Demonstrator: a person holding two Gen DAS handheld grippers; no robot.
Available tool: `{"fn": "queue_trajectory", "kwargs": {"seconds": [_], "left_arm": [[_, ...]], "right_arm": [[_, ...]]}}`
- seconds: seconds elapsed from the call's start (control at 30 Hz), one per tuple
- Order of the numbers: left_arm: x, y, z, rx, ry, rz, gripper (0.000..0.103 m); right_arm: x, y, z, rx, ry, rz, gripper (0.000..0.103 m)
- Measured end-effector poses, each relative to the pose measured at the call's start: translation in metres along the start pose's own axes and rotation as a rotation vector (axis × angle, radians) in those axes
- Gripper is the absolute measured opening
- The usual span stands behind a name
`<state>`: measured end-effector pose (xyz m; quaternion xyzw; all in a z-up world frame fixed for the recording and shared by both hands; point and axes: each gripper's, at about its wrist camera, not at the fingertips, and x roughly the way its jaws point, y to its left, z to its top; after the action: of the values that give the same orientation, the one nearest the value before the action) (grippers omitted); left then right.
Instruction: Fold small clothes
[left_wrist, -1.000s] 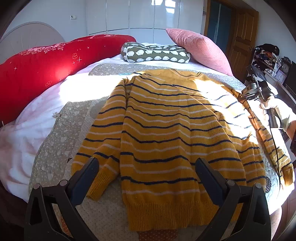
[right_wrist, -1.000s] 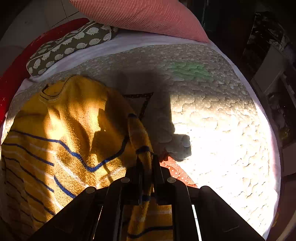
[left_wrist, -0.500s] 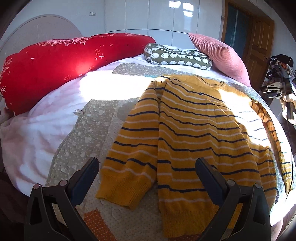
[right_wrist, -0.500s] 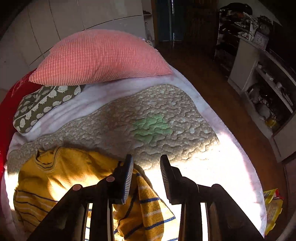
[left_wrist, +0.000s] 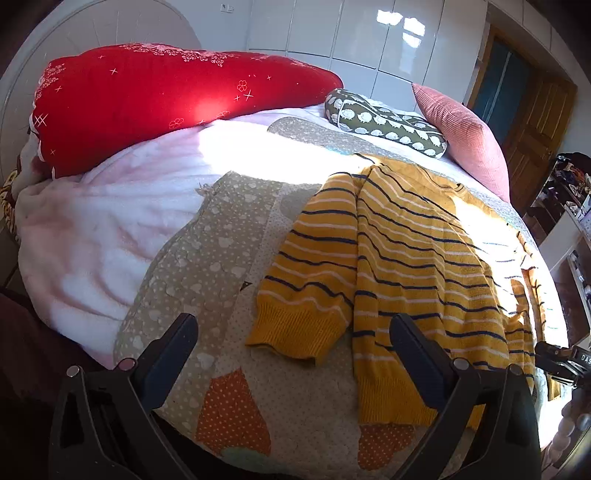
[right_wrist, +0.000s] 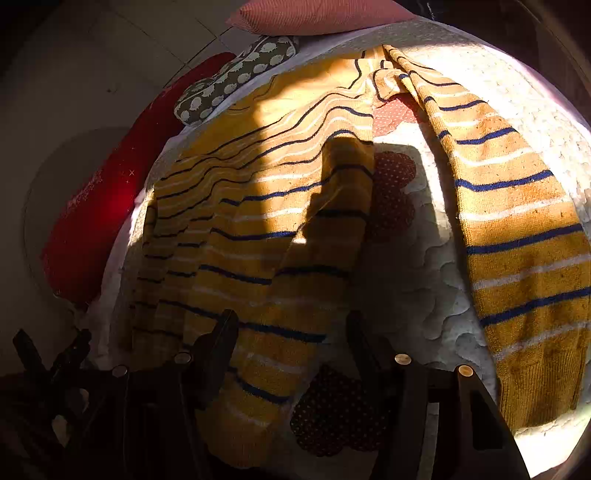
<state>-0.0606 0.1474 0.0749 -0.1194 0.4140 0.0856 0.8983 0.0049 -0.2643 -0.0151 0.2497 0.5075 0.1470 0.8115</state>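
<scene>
A yellow sweater (left_wrist: 413, 251) with navy and white stripes lies flat on the quilted bedspread (left_wrist: 207, 258). Its left sleeve is folded down along the body, the cuff (left_wrist: 295, 332) nearest me. My left gripper (left_wrist: 293, 343) hovers open over that cuff and the hem, nothing between its fingers. In the right wrist view the sweater (right_wrist: 258, 206) fills the left half, and its right sleeve (right_wrist: 517, 229) stretches out straight on the right. My right gripper (right_wrist: 291, 332) hangs above the hem with its jaws opening and no cloth pinched. The right gripper (left_wrist: 557, 362) also shows at the left wrist view's right edge.
A long red pillow (left_wrist: 166, 92), a green patterned pillow (left_wrist: 384, 122) and a pink pillow (left_wrist: 461, 136) line the bed's far side. A pale pink blanket (left_wrist: 110, 229) covers the left. A wooden door (left_wrist: 535, 122) and cluttered shelves (left_wrist: 576, 221) stand right of the bed.
My right gripper let go of the right sleeve, opened its jaws and swung back from the shoulder end to the hem end. My left gripper shifted left, so the sweater now sits further right.
</scene>
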Motion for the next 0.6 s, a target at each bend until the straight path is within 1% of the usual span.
{"fn": "queue_trajectory", "kwargs": {"seconds": [0.1,0.17,0.2,0.27,0.4,0.47,0.53,0.6], "left_arm": [[0.0,-0.006,-0.008,0.002,0.027,-0.021,0.103],[0.0,-0.01,-0.012,0.008,0.04,-0.023,0.103],[-0.001,-0.011,-0.013,0.011,0.043,-0.022,0.103],[-0.003,-0.012,-0.015,0.014,0.042,-0.019,0.103],[-0.002,-0.012,-0.017,0.016,0.05,-0.019,0.103],[0.005,-0.015,-0.018,0.011,0.075,-0.043,0.103],[0.015,-0.022,-0.019,0.011,0.11,-0.082,0.103],[0.027,-0.033,-0.022,0.025,0.153,-0.131,0.103]], "right_arm": [[0.02,0.006,-0.023,0.018,0.036,0.045,0.063],[0.025,0.012,-0.031,-0.004,0.038,0.095,0.025],[0.026,0.013,-0.033,-0.008,0.041,0.103,0.011],[0.014,0.006,-0.028,0.005,0.013,0.105,0.01],[-0.021,-0.026,-0.028,0.052,-0.035,0.038,0.01],[-0.032,-0.042,-0.03,0.071,-0.05,-0.001,0.01],[-0.035,-0.047,-0.033,0.082,-0.044,0.002,0.01],[-0.036,-0.044,-0.037,0.058,-0.049,0.017,0.011]]}}
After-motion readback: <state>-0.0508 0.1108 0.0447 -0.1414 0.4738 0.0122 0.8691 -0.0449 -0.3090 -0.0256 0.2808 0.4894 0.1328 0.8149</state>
